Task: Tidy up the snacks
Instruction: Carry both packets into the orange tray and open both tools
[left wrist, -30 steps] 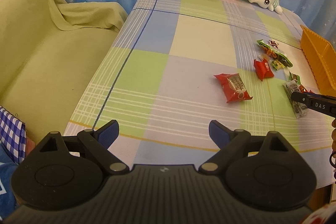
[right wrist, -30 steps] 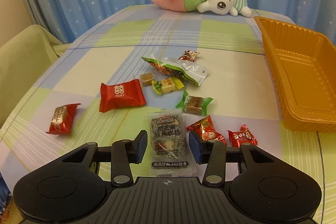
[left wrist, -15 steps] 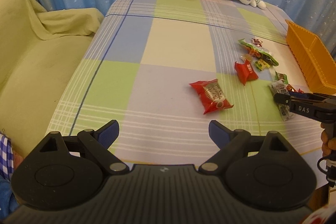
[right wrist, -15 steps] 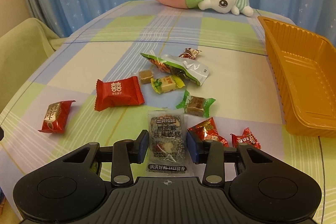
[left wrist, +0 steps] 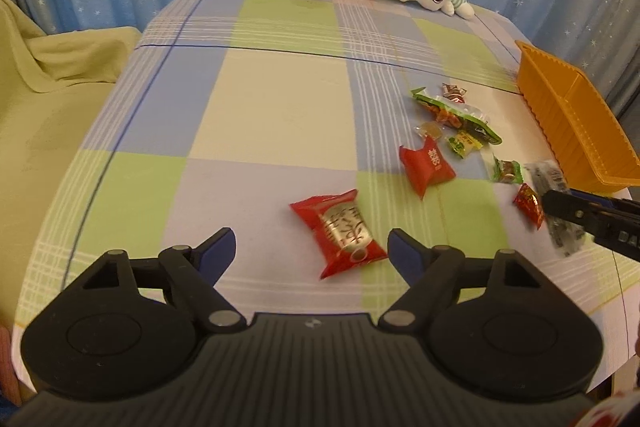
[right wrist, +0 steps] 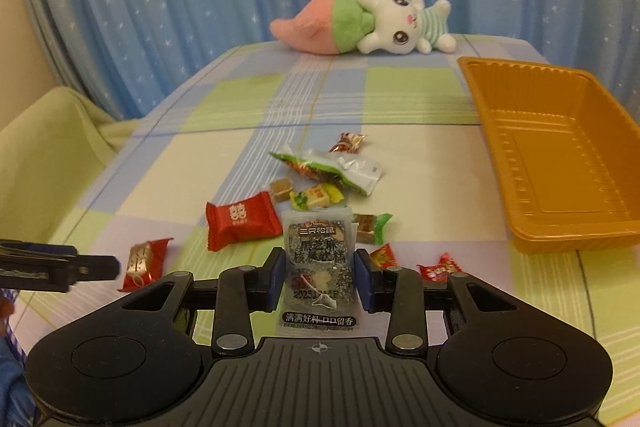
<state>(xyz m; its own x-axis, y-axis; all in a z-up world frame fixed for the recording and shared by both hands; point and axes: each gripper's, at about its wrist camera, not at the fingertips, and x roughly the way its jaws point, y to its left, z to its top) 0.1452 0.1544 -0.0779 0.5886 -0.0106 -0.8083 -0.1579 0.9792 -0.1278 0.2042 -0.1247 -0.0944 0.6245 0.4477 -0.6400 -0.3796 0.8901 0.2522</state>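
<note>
My right tool (right wrist: pixel 320 277) pinches the grey packet (right wrist: pixel 319 267), lifted; a thin-edge grip could slip before the tray (right wrist: pixel 560 163) ahead-right. Left tool (left wrist: pixel 311 249) closing, nothing gripped, red packet (left wrist: pixel 340 231) ahead.

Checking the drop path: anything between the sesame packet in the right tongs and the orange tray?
Nothing visible. The right tongs pinch the clear sesame packet off the cloth. The orange tray sits ahead to their right, empty and open-topped. Only small red candies lie flat on the cloth between them, below the lifted packet.
</note>
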